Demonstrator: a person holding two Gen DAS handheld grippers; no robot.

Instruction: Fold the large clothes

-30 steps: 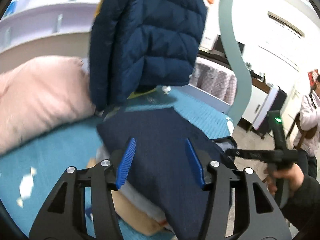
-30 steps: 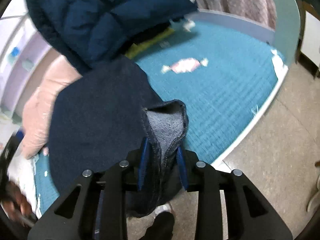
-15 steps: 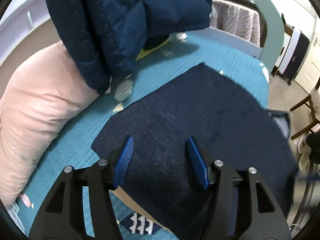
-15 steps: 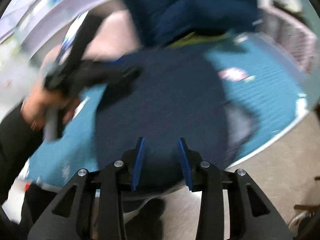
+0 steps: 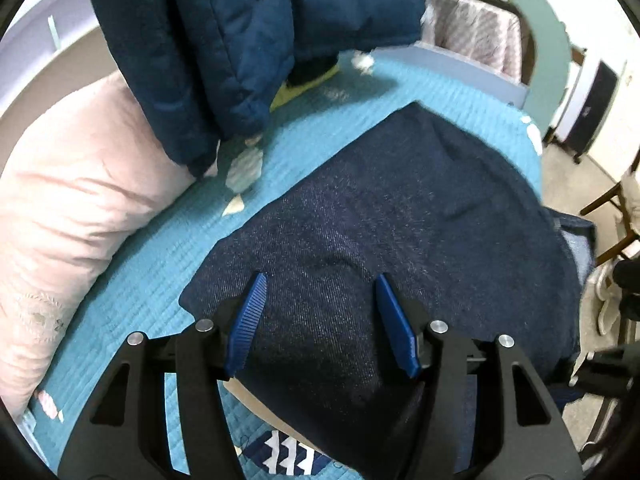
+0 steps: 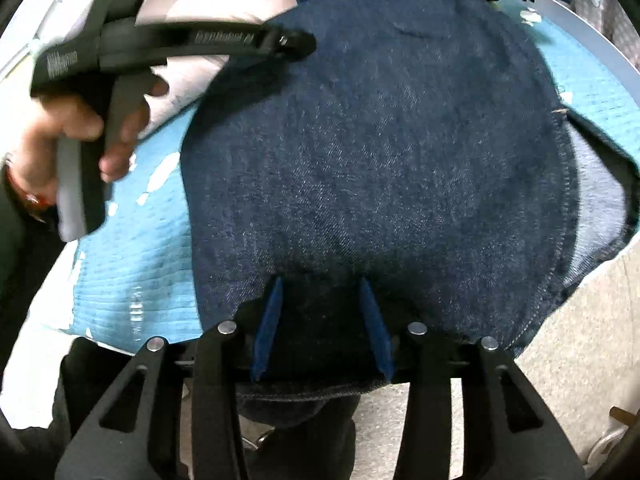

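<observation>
A large dark blue denim garment [image 5: 400,232] lies spread flat on a teal quilted bed [image 5: 132,264]; it also fills the right wrist view [image 6: 380,140]. My left gripper [image 5: 320,312] is open and empty, hovering over the garment's near left part. My right gripper [image 6: 324,312] is open and empty over the garment's near edge, which hangs off the bed. The left gripper shows in the right wrist view [image 6: 296,46], held by a hand above the garment's far left corner. A lighter inner side [image 6: 600,196] shows at the garment's right edge.
A navy puffer jacket [image 5: 248,32] hangs above the far side of the bed. A pink pillow [image 5: 68,184] lies on the left. A white bed rail [image 5: 472,68] and patterned cloth stand behind. Bare floor [image 6: 560,352] and a chair [image 5: 612,216] are to the right.
The right gripper let go of the garment's edge and opened; the garment went from lifted to spread flat on the bed. Both grippers swung over it.
</observation>
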